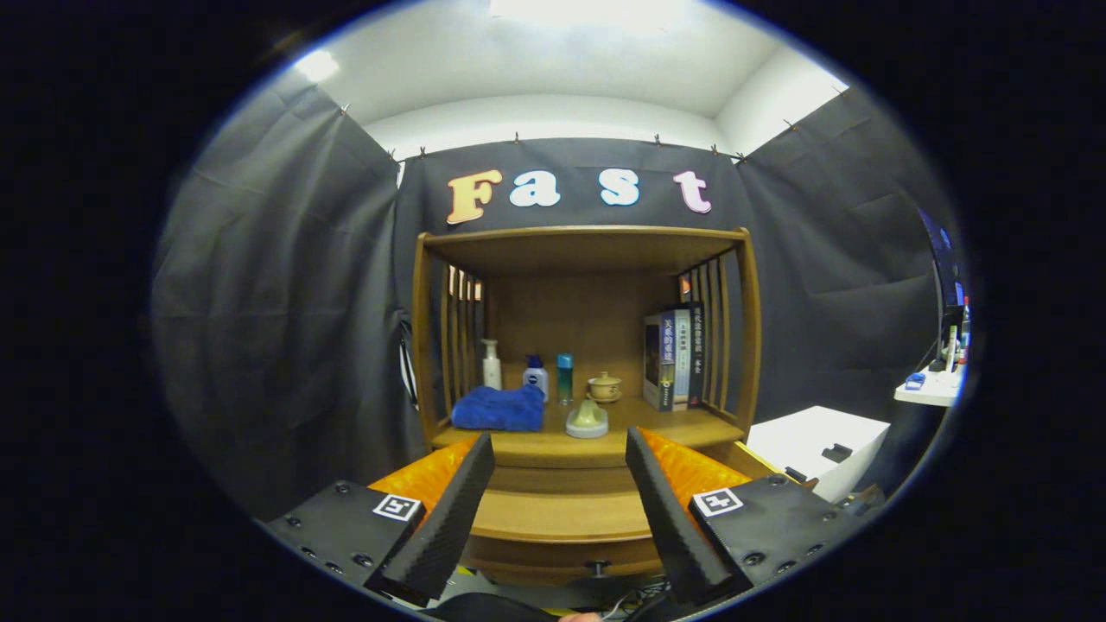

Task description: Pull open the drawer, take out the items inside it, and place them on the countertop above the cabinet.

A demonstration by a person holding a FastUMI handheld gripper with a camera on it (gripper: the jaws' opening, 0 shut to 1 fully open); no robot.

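A wooden cabinet (581,259) with slatted sides stands ahead of me against the booth wall. Its countertop (674,425) carries a folded blue cloth (499,409), a white pump bottle (491,364), a small white bottle with a blue cap (536,377), a teal bottle (564,377), a small lidded ceramic cup (604,387), a pale domed lid-like item (587,420) and upright books (674,358). Below the countertop, the drawer front (562,516) curves out between my fingers, with a small dark knob (596,568) lower down. The gripper (560,449) is open, fingers wide apart, holding nothing, some way short of the cabinet.
A white box-like surface (816,442) with a small dark object (835,452) stands to the right of the cabinet. Further right, a white desk (931,386) holds small items and a screen. Cables lie on the floor beneath the drawer.
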